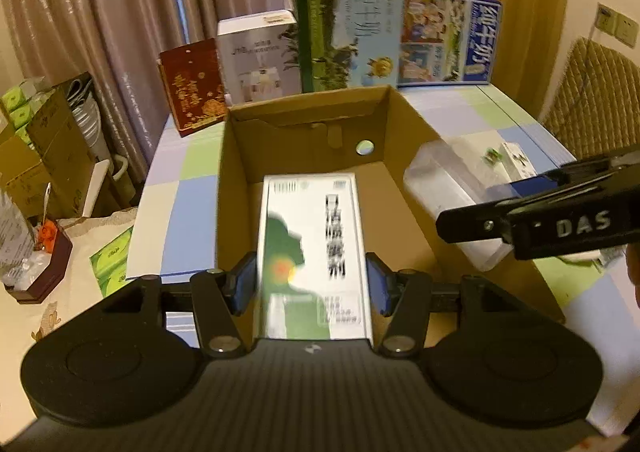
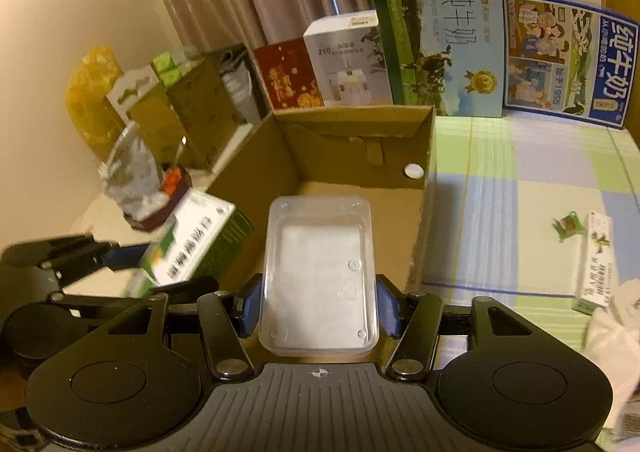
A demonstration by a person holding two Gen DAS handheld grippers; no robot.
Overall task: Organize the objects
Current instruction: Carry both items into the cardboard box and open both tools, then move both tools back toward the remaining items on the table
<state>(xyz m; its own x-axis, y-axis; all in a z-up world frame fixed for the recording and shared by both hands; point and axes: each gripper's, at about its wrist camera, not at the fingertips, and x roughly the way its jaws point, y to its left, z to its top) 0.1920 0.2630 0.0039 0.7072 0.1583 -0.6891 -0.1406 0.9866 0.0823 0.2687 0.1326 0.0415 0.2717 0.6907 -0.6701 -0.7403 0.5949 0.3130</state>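
Observation:
My left gripper is shut on a white and green medicine box, held over the open brown cardboard box. The same medicine box and left gripper show at the left of the right wrist view, at the cardboard box's left wall. My right gripper is shut on a clear plastic container, held above the cardboard box's near edge. In the left wrist view this clear container and the right gripper sit at the box's right side.
Several upright cartons line the table's back: a red box, a white humidifier box, a green milk carton, a blue milk carton. A small white box and a green wrapper lie on the checked tablecloth. Clutter fills the left side.

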